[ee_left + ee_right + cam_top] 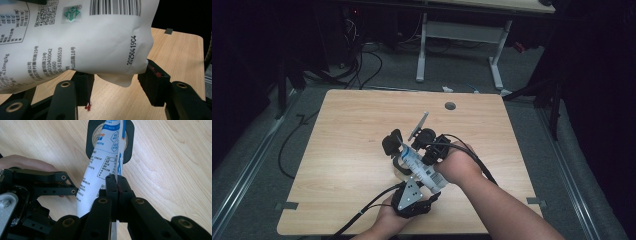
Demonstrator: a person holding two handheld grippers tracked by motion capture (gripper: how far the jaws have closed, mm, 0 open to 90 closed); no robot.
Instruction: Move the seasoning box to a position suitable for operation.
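Observation:
A white pouch (421,169) with blue print and a barcode (75,42) is held slanting above the table between both grippers. My right gripper (117,182) is shut on its thin flat seam, and in the high view the right gripper (416,150) reaches in from the right. My left gripper (115,77) has a pad against each side of the pouch's bulging lower end; in the high view the left gripper (406,177) comes up from below. The pouch's far end (110,135) rests at the round opening of a black collar (130,142), also seen as the black collar (391,142).
The wooden table (347,130) has a round cable hole (450,106) near its far edge. Cables trail from both grippers toward the near edge. Beyond the table stand a white desk frame (422,55) and floor cables.

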